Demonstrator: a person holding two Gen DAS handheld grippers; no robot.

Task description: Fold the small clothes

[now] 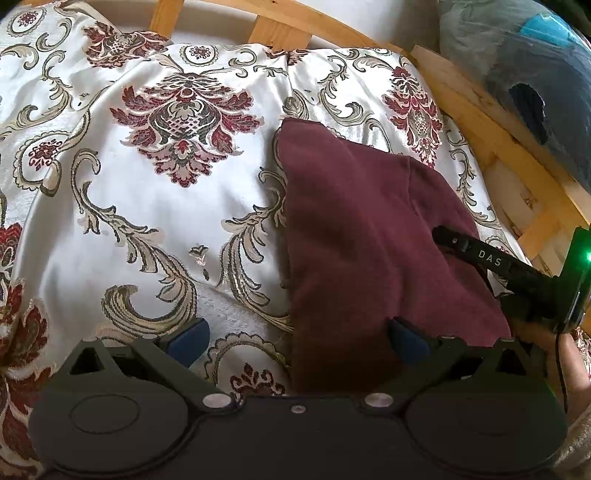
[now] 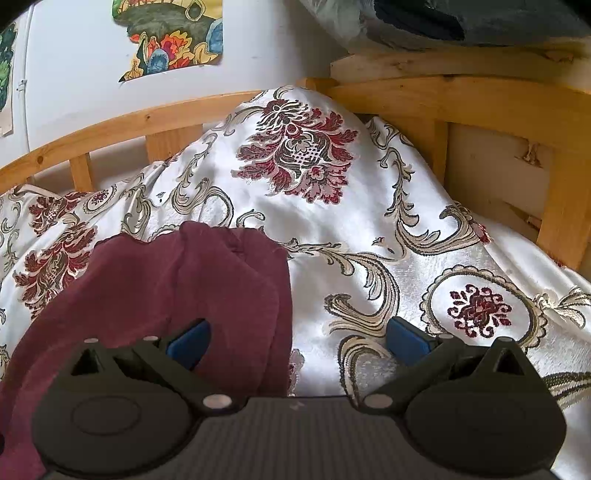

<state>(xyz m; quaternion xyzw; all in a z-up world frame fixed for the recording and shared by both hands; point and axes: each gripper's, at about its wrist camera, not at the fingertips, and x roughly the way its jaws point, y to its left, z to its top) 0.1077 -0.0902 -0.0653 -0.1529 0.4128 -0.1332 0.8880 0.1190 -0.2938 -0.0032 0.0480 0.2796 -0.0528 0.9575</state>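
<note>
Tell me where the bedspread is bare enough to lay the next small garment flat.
Freest: the patterned bedspread left of the maroon garment, up to the wooden rail. A second patch lies right of the garment in the right wrist view, rising in a hump near the frame. Crowded: around the garment, where both open tongs hover.

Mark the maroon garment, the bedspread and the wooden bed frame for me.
maroon garment (image 1: pixel 369 236): left wrist view, middle of cloth.
bedspread (image 2: pixel 369 229): right wrist view, bare white patch.
wooden bed frame (image 2: pixel 480 99): right wrist view, top rail.

Maroon garment (image 1: pixel 354 236); white bedspread (image 1: pixel 155 221), red damask
</note>
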